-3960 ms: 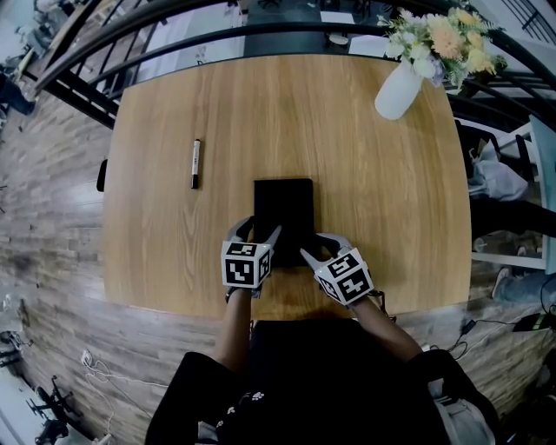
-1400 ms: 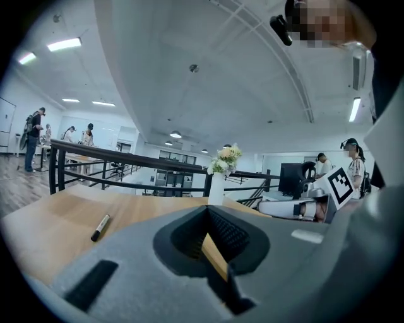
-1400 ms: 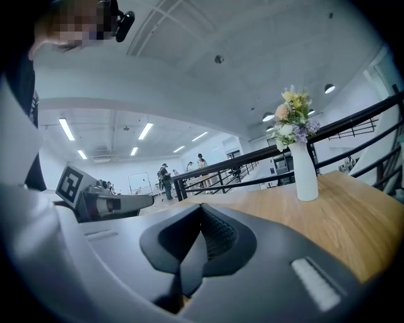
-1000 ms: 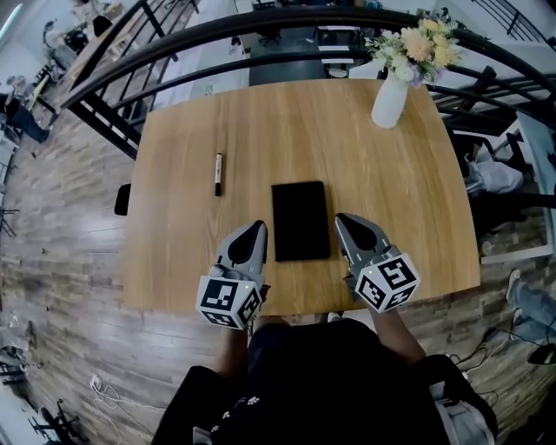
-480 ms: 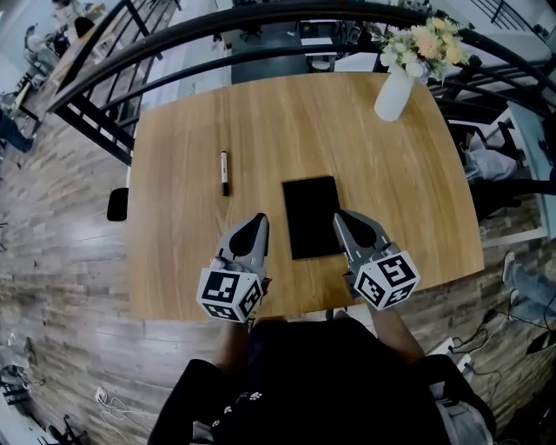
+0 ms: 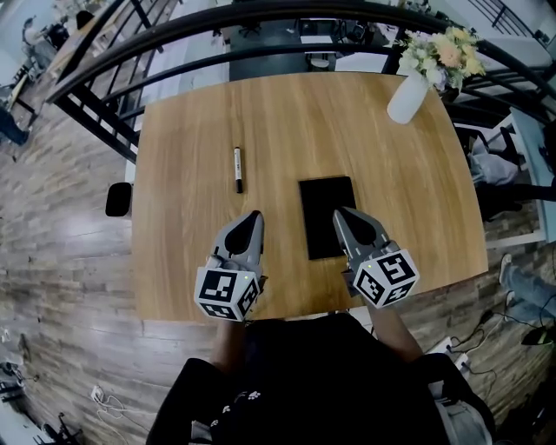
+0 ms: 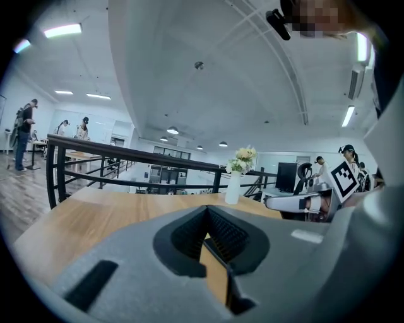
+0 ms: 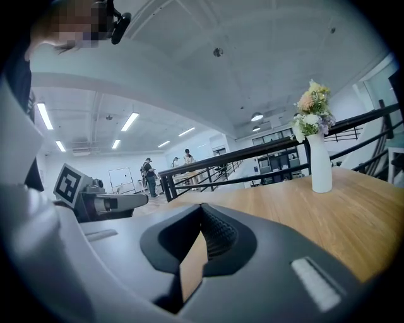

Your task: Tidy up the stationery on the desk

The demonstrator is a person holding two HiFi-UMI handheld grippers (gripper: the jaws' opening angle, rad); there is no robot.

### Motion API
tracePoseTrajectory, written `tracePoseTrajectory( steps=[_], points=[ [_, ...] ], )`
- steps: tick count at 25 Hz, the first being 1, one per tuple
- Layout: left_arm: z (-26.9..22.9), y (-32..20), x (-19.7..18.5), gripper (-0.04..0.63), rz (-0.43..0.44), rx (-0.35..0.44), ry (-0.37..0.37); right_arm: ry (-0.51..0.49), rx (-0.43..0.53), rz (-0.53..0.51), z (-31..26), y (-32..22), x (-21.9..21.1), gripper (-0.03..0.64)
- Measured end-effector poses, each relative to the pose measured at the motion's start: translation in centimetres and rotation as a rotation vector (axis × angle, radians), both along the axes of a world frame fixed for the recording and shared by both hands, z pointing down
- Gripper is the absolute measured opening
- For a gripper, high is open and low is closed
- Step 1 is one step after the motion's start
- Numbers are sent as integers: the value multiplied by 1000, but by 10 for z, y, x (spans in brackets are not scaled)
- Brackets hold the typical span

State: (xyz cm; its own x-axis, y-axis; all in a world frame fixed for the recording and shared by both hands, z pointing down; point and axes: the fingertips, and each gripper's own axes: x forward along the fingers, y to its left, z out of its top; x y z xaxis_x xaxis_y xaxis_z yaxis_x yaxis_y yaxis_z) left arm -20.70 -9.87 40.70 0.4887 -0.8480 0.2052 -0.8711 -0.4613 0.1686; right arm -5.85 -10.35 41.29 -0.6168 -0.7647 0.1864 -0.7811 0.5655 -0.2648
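Observation:
A black notebook point(image 6: 326, 216) lies flat on the round-cornered wooden desk point(image 6: 191, 261), a little right of centre. A black pen with a white band point(image 6: 238, 169) lies to its left, further back. My left gripper point(image 6: 254, 216) hovers near the front edge, left of the notebook, shut and holding nothing. My right gripper point(image 6: 340, 212) is shut too, its tip over the notebook's right edge; I cannot tell whether it touches. In the left gripper view the right gripper point(image 7: 302, 202) shows at the right. In the right gripper view the left gripper point(image 8: 104, 202) shows at the left.
A white vase of flowers point(image 6: 408, 96) stands at the desk's far right corner, also the vase point(image 7: 234, 188) and the vase point(image 8: 320, 171). A black railing point(image 6: 261, 13) curves behind the desk. A dark object point(image 6: 119, 199) sits beyond the left edge. People stand far off.
Four seconds ago both grippers stood open at the notebook's near end; since then they have shut and pulled back. In the last second they barely moved, while the view drifted leftward.

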Motion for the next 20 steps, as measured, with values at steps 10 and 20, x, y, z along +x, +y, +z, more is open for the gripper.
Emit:
tracePoseTrajectory(
  steps=[10,20],
  points=[
    [3,-5,-67,-6,-45,5,-19,10,0,-26,5,-15,-63,8],
    [-9,-11,-130,-6,-56,28,-54,42,-26,-9,12,-34,-122,8]
  ],
)
